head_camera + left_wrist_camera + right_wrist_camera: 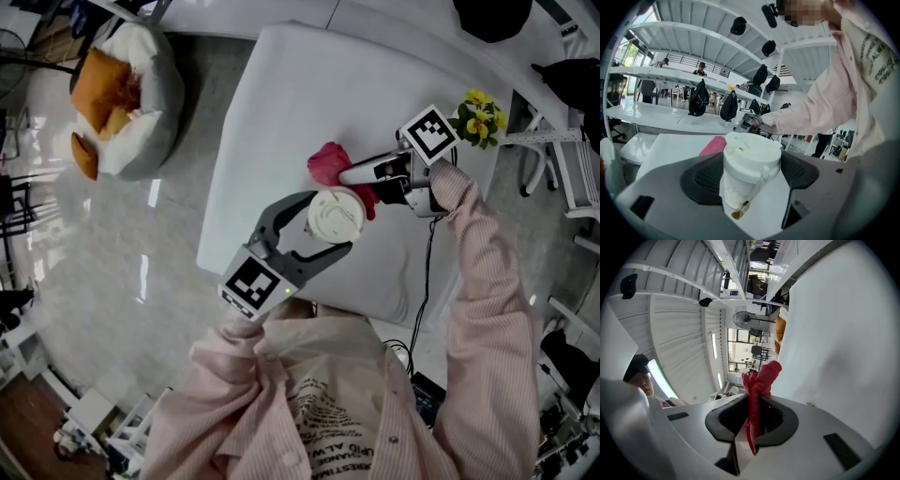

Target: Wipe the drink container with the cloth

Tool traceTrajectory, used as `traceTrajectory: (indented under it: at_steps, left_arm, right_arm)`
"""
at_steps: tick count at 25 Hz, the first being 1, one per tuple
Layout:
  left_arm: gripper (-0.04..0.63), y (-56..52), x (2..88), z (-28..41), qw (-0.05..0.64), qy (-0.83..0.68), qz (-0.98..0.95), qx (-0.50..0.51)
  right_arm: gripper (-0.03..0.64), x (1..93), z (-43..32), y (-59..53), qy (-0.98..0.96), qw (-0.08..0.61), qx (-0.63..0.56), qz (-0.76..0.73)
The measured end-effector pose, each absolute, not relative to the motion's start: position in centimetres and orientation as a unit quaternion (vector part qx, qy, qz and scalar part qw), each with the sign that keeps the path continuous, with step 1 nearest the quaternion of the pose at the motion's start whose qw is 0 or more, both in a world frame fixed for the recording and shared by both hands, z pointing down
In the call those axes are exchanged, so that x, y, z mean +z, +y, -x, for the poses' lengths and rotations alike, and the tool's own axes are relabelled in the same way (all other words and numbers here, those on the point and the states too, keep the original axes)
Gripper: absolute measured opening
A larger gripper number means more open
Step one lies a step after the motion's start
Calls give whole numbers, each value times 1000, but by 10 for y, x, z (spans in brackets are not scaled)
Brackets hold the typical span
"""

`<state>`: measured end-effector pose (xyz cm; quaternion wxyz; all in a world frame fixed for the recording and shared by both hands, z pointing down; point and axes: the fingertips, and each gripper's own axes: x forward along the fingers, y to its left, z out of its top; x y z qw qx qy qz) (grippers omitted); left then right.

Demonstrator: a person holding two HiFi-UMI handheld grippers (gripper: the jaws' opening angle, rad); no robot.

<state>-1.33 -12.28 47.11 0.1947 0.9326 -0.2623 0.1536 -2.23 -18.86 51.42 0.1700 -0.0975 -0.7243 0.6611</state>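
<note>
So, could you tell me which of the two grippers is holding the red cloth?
The right gripper: its fingers pinch the crumpled red cloth, while the left gripper clamps the cream lidded plastic drink cup instead.

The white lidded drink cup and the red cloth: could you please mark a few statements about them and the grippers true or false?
1. The left gripper is shut on the white lidded drink cup. True.
2. The right gripper is open and empty. False: it is shut on the red cloth.
3. The cup's lid has been taken off. False: the lid is on the cup.
4. In the head view, yellow flowers show close to the right gripper's marker cube. True.
</note>
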Motion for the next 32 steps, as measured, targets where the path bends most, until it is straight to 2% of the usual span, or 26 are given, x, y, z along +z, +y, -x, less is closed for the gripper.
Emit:
traceTrajectory:
  at_steps: [32]
  left_arm:
    - [374,-123,473,13,206,-265,-930,150]
  right_arm:
    - [44,599,29,-183,-713,258,650,60]
